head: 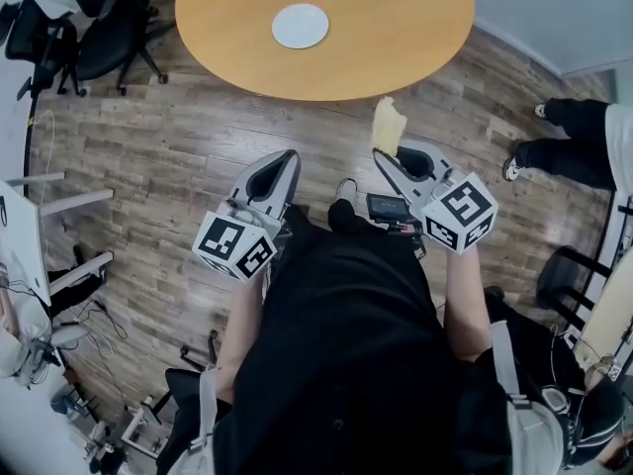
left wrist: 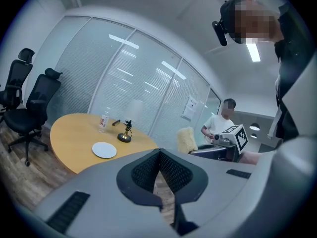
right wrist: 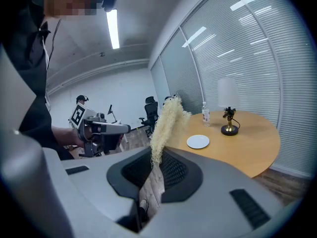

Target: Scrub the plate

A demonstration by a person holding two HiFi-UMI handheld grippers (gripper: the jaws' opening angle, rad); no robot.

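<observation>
A white plate (head: 300, 25) lies on the round wooden table (head: 396, 47), well ahead of both grippers, and nothing touches it. My right gripper (head: 382, 156) is shut on a shaggy pale-yellow scrub cloth (head: 388, 125) that stands up from its jaws over the floor. The right gripper view shows the cloth (right wrist: 166, 122) pinched at my right gripper (right wrist: 157, 155), with the plate (right wrist: 198, 142) beyond it. My left gripper (head: 288, 158) is held beside it, shut and with nothing in it. In the left gripper view my left gripper (left wrist: 159, 152) has its jaws together, with the plate (left wrist: 104, 149) far off.
A small lamp (right wrist: 228, 118) and a clear bottle (right wrist: 205, 115) stand on the table behind the plate. Black office chairs (head: 99, 28) are at the far left. A person's legs (head: 569, 137) are at the right, and another person sits at the lower right.
</observation>
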